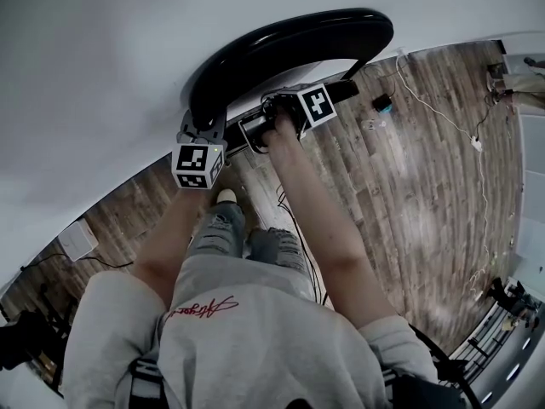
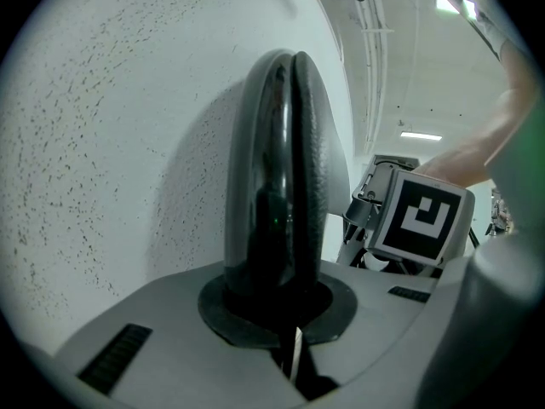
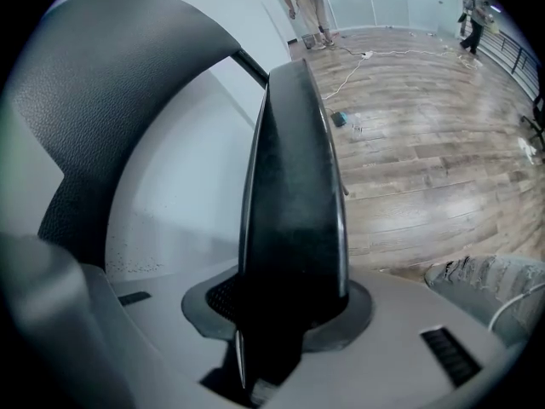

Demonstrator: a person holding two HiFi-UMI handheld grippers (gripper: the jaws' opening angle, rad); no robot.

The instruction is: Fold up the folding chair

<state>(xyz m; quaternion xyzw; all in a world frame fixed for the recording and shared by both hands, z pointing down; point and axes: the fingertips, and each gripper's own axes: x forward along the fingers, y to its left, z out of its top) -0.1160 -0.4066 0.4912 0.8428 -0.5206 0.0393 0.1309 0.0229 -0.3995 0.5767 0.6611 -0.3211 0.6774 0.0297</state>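
Note:
The black folding chair [image 1: 289, 41] stands folded flat against the white wall. In the right gripper view its grey pebbled pad [image 3: 85, 100] curves at the upper left. My left gripper [image 1: 203, 133] is at the chair's left rim, and its jaws [image 2: 292, 143] are pressed together with only a seam between them. My right gripper [image 1: 294, 113] reaches to the chair's frame bar [image 1: 341, 89]. In the right gripper view its jaws [image 3: 291, 83] read as one dark mass, tips against a thin black bar [image 3: 249, 63]. Whether they pinch it is hidden.
The white wall [image 1: 102, 66] fills the upper left. Wood floor [image 1: 409, 186] runs to the right, with white cables [image 1: 434, 109] and a small blue object [image 1: 382, 104] lying on it. The person's knees and a shoe [image 1: 226, 197] are directly below the grippers.

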